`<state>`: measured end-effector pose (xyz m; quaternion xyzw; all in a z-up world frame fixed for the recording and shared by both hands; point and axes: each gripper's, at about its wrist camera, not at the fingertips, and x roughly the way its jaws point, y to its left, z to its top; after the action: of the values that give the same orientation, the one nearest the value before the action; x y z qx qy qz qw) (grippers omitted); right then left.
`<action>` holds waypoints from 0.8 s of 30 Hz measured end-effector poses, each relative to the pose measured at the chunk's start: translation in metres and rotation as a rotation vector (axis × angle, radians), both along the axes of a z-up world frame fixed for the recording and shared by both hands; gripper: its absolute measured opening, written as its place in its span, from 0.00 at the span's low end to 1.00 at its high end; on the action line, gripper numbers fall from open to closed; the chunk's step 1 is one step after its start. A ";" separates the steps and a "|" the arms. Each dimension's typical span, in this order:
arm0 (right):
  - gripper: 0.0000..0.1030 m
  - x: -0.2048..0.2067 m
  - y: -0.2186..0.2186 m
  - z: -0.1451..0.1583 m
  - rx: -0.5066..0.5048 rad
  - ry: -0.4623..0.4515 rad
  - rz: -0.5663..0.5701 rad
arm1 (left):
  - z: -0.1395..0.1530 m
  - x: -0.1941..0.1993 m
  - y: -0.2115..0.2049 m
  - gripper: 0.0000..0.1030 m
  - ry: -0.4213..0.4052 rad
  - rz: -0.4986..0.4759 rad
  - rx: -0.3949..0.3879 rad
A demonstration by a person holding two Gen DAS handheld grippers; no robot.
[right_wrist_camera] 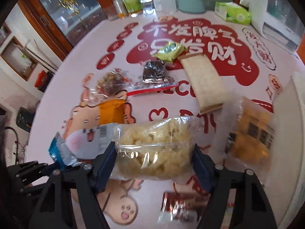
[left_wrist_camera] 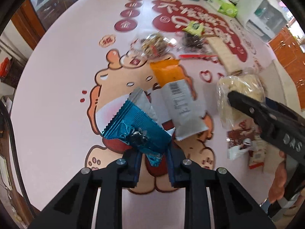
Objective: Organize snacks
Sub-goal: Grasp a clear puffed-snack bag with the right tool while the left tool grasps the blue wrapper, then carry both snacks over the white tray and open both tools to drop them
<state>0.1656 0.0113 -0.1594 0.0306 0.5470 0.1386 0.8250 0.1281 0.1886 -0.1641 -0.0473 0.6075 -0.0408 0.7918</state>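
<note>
Here both claws are loaded, so the step in hand appears to be carrying snacks toward a grouping spot. The left claw (left_wrist_camera: 153, 168) is closed narrowly on the tail of a blue foil packet (left_wrist_camera: 136, 129), held above the bench (left_wrist_camera: 57, 95). To its right lies an orange-and-white packet (left_wrist_camera: 176, 99), flat on the bench. The right claw (right_wrist_camera: 155, 164) stands wide, clamped across a clear bag of pale puffed snack (right_wrist_camera: 154, 148). Next, each load needs a set-down place; bare bench lies leftward, while loose packets crowd the centre and a white wall-like edge (right_wrist_camera: 291, 114) bounds the right.
</note>
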 end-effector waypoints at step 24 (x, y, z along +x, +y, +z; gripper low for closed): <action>0.73 -0.130 -0.150 0.136 0.029 -0.310 -0.272 | 0.150 -0.037 -0.210 0.20 -0.266 -0.443 -0.082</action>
<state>0.0357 -0.1387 -0.0234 0.0942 0.4023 0.0369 0.9099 0.0911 -0.0210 -0.0143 0.0606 0.4913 -0.2440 0.8339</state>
